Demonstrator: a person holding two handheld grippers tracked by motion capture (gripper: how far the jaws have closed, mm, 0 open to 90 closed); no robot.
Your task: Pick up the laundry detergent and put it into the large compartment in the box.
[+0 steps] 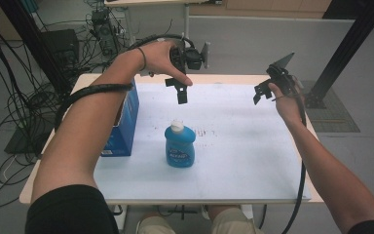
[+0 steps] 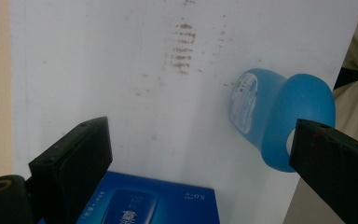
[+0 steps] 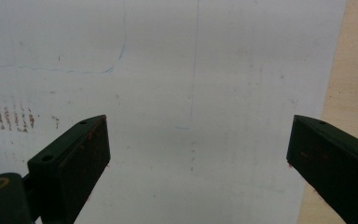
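Note:
A blue dish-soap bottle [image 1: 179, 145] with a white cap stands upright on the white sheet [image 1: 233, 146] at the table's middle. A blue carton [image 1: 124, 122] stands at the sheet's left edge. My left gripper [image 1: 179, 90] hangs open in the air above and behind the bottle, jaws pointing down. The left gripper view looks down on the bottle [image 2: 279, 116] and the carton's top [image 2: 144, 205], with the left gripper [image 2: 200, 158] wide open and nothing in it. My right gripper [image 1: 262, 91] is raised over the sheet's far right, open. In the right gripper view the right gripper [image 3: 198, 154] hangs over bare sheet.
Faint brown smudges [image 1: 205, 132] mark the sheet right of the bottle. The wooden table edge [image 1: 309, 124] runs along the sheet's right side. Cables [image 1: 14, 102] and black frame posts [image 1: 350, 44] stand around the table on the floor.

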